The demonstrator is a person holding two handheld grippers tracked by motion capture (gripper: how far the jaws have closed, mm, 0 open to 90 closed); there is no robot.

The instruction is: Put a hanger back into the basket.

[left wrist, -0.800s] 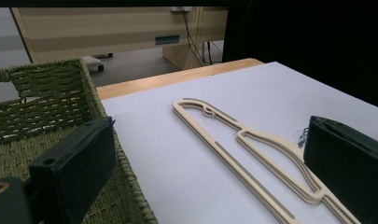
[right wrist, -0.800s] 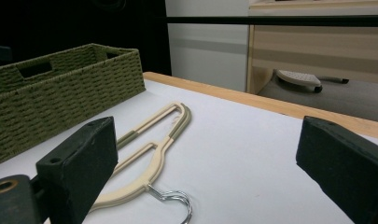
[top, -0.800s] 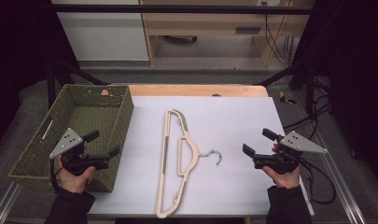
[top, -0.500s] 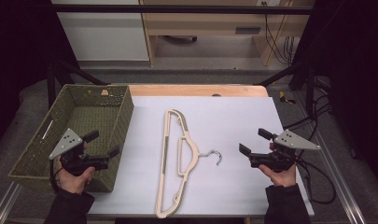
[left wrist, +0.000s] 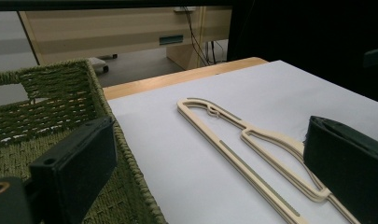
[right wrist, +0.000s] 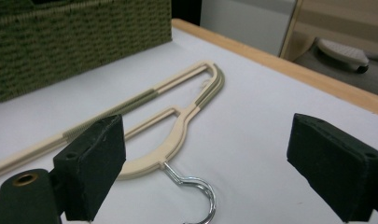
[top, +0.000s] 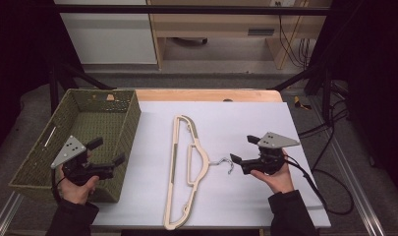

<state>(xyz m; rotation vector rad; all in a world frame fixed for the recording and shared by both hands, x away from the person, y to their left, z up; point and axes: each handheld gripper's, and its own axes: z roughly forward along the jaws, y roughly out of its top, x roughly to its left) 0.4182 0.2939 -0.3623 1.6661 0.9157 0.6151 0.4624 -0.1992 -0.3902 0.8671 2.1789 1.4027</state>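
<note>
A cream plastic hanger [top: 186, 167] with a metal hook [top: 227, 164] lies flat along the middle of the white table. My right gripper [top: 242, 149] is open just right of the hook and points at it. In the right gripper view the hook [right wrist: 196, 186] lies low between the two wide-apart jaws of the right gripper [right wrist: 213, 158], and nothing touches the pads. My left gripper [top: 108, 151] is open at the near right corner of the green woven basket [top: 49, 162], with nothing in it. The left gripper view has the hanger [left wrist: 252, 140] ahead on the right.
The basket [left wrist: 46, 102] stands at the table's left edge, and its inside looks bare. A wooden strip [top: 206, 95] runs along the far table edge. Cables [top: 329, 187] trail off the right side. White tabletop [top: 245, 123] lies bare around the hanger.
My right gripper has moved left across the table, close up to the hanger's hook. The left gripper and the hanger have stayed where they were.
</note>
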